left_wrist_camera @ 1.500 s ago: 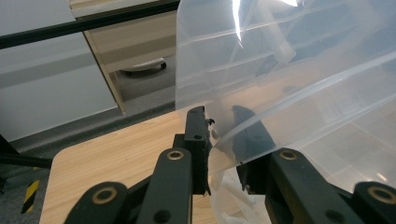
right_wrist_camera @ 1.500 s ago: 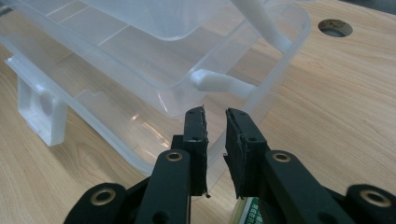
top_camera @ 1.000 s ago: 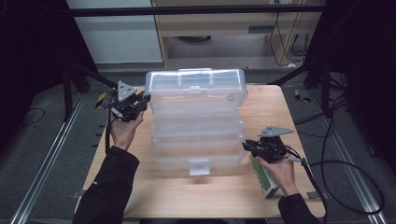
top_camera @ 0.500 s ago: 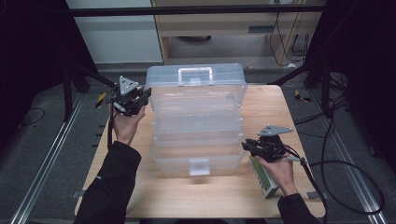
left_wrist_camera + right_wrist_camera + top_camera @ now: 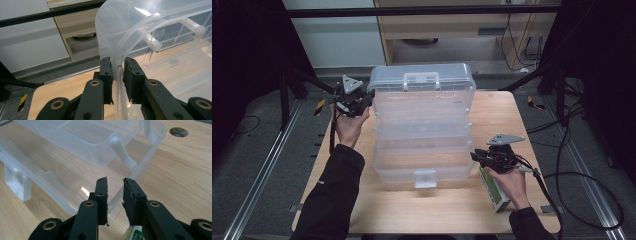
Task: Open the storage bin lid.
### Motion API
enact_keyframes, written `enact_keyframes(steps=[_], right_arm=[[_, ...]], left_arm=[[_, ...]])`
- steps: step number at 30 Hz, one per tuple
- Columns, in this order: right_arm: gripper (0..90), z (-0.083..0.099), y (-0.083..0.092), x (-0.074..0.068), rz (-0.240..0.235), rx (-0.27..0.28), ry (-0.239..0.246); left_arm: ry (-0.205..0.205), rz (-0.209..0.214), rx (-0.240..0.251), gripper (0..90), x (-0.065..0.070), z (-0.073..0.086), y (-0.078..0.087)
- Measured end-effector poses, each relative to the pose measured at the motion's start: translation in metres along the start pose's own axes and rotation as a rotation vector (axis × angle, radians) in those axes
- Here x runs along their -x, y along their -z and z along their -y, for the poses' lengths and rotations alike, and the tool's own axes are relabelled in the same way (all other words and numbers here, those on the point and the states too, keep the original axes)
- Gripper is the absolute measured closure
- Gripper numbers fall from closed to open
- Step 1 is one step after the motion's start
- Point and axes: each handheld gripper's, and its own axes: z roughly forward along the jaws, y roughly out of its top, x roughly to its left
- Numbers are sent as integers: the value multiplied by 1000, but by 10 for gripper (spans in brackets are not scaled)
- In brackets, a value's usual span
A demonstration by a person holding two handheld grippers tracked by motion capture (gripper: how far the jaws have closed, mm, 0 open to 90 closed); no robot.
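We've got the clear tiered box point(image 5: 422, 130) sitting mid-table point(image 5: 492, 215), fanned open, lid point(image 5: 422, 82) tipped up at the far end. Left gripper point(image 5: 368, 96) is pinching the lid's left rim: in the left gripper view the thin plastic edge point(image 5: 119, 67) runs straight between the pads, both touching it. Right gripper point(image 5: 473, 156) sits at the near-right corner of the bottom tray point(image 5: 140, 167), jaws narrowly spread astride the tray wall; we can't confirm the pads actually press on it (gap looks visible on the right pad side). Risks as we see them: the lid rim is thin and slick, so a pull off-axis could let it slide out of the pads, and the lid would drop back onto the tiers. If the right side isn't truly clamped, the whole box likely skids or lifts when the left hand moves the lid. The green-and-white carton point(image 5: 493, 190) lies under the right hand, just beside the box, easy to knock. Pose: left forearm reaches up the table's left edge, gripper pointing in toward the lid; right hand low at the near-right, gripper pointing left into the box corner.
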Motion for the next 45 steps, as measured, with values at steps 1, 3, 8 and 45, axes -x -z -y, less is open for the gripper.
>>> enact_keyframes(steps=[1, 3, 8, 45], right_arm=[[736, 0, 0, 0, 0, 0, 0], [737, 0, 0, 0, 0, 0, 0], [737, 0, 0, 0, 0, 0, 0], [735, 0, 0, 1, -6, -3, 4]], left_arm=[[0, 0, 0, 769, 0, 0, 0], [6, 1, -2, 769, -1, -1, -2], [14, 2, -4, 771, -3, -3, -8], [37, -14, -54, 768, -14, -16, -47]])
